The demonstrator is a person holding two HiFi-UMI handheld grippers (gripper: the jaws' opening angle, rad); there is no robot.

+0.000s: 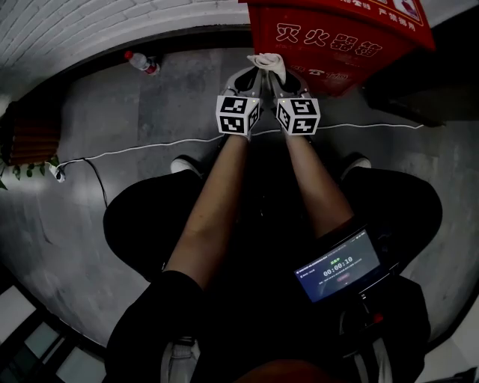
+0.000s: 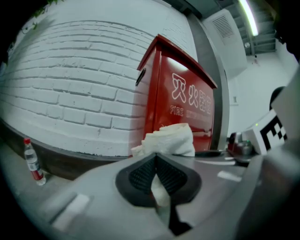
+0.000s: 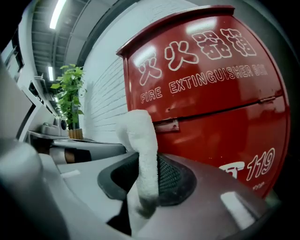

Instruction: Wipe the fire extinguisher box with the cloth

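Observation:
The red fire extinguisher box stands on the floor against the white brick wall, its front printed with white characters. Just in front of it, a small white cloth is bunched between my two grippers, which are side by side. My left gripper is shut on one end of the cloth, which sticks up past its pads. My right gripper is shut on the other end, close to the box front. The cloth is apart from the box.
A plastic water bottle lies at the foot of the wall, left of the box. A white cable runs across the grey floor. A potted plant stands farther along the wall. A lit screen hangs at the person's chest.

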